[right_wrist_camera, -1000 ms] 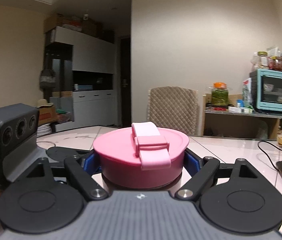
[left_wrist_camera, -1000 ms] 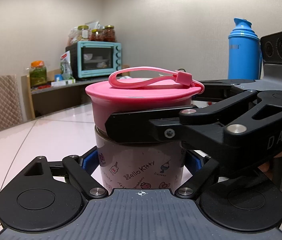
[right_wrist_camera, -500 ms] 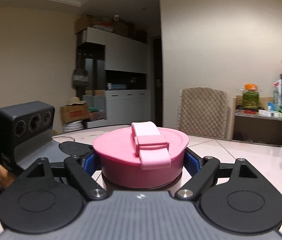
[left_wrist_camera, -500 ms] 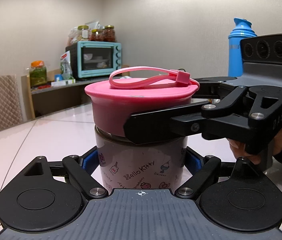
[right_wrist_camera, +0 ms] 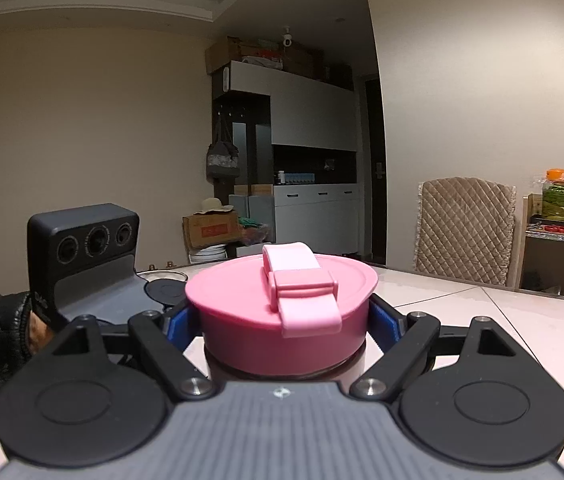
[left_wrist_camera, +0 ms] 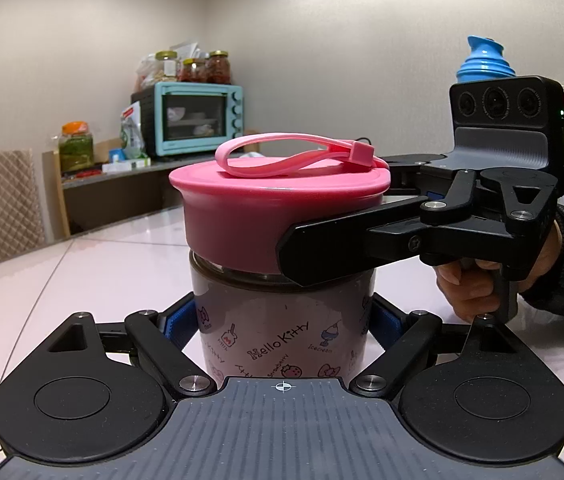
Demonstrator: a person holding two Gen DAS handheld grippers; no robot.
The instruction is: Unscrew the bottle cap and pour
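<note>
Left claw (left_wrist_camera: 282, 320) is clenched on the printed body of the bottle (left_wrist_camera: 282, 332), which stands upright on the pale tiled bench (left_wrist_camera: 81, 276). Right claw (right_wrist_camera: 282, 316) grips the pink cap (right_wrist_camera: 282, 312) from the side, its blue pads pressed to the cap's wall (a pink strap lies looped over the top). Behind sits a teal oven (left_wrist_camera: 197, 118) on a shelf.

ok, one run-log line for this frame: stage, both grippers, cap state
stage: unscrewing | left gripper: shut on bottle body | right gripper: shut on pink cap | cap: on bottle | pour: not begun
</note>
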